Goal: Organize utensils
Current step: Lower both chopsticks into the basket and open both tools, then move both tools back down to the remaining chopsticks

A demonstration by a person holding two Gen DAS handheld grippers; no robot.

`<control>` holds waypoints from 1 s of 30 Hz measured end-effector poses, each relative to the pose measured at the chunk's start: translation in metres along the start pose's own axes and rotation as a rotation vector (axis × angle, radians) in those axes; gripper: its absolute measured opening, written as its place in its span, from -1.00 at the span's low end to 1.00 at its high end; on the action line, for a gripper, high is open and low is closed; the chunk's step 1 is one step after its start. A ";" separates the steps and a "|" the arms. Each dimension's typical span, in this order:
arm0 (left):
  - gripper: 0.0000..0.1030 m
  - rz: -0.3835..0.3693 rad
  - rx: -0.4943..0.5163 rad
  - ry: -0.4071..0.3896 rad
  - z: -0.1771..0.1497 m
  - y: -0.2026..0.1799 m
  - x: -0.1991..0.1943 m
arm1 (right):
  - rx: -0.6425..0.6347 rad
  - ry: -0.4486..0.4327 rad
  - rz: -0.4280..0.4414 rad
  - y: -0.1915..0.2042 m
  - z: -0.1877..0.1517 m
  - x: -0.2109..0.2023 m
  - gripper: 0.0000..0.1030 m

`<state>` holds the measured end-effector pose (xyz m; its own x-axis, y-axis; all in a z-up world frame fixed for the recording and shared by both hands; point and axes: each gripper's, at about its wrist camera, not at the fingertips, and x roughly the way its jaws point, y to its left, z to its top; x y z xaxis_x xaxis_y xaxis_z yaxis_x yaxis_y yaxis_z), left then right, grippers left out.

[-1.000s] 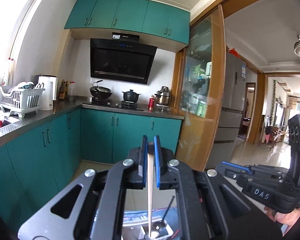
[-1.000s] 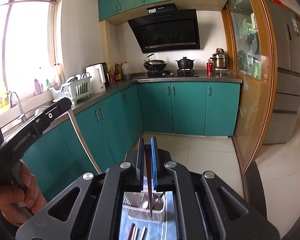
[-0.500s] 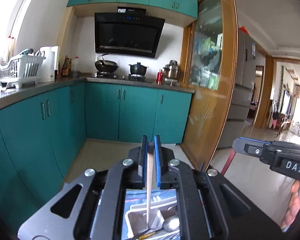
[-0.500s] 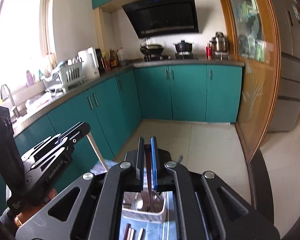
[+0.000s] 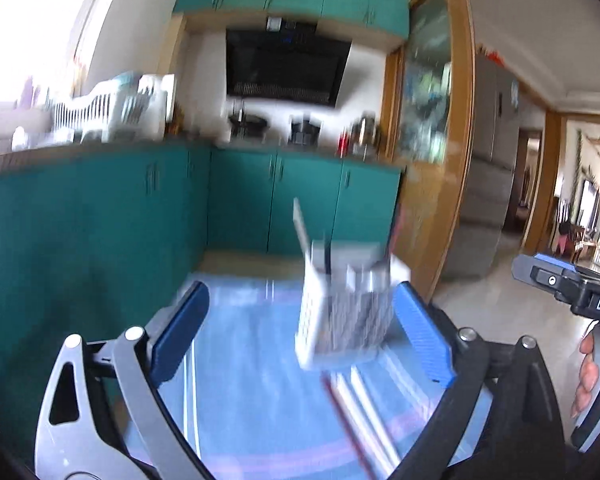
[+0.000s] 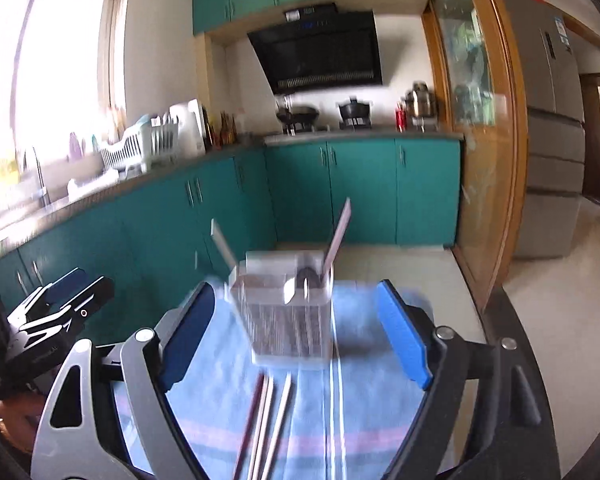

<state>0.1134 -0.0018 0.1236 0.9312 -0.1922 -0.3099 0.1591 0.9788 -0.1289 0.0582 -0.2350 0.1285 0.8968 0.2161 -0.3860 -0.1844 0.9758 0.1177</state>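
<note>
- Utensils — several already stand in the white perforated holder (image 6: pixel 288 312): a pale chopstick (image 6: pixel 223 242) leaning out to the left, a darker one (image 6: pixel 338 232) leaning right, and what looks like a spoon bowl (image 6: pixel 306 274) inside; blur hides the rest.
- The holder sits on a blue striped cloth (image 6: pixel 380 412), toward its far edge, with teal kitchen cabinets (image 6: pixel 360 192) beyond.
- Still to be put away: a few loose chopsticks (image 6: pixel 266 420) lie flat on the cloth just in front of the holder, one dark red, the others pale.
- The left gripper (image 5: pixel 300 340) has its blue jaws opening wide — nothing is pinched; the holder only shows between them farther off.
- The right gripper (image 6: pixel 296 336) is likewise opening, jaws spread and empty, with the holder and loose sticks ahead of it.
- Judging by this, the job is partly done: some pieces are sorted, and both claws are free for the sticks left on the cloth.
</note>
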 end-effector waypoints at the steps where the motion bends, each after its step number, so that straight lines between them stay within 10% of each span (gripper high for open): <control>1: 0.80 0.003 -0.012 0.041 -0.019 0.000 -0.002 | 0.010 0.035 0.002 0.002 -0.017 0.003 0.57; 10: 0.80 0.020 -0.061 0.239 -0.094 0.005 -0.015 | 0.050 0.230 -0.010 0.012 -0.109 0.009 0.57; 30: 0.80 0.010 -0.038 0.298 -0.093 -0.011 -0.019 | 0.074 0.207 -0.005 -0.002 -0.113 -0.014 0.57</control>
<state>0.0631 -0.0155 0.0429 0.7942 -0.2004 -0.5736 0.1332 0.9785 -0.1575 0.0004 -0.2364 0.0302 0.7945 0.2209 -0.5657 -0.1430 0.9733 0.1794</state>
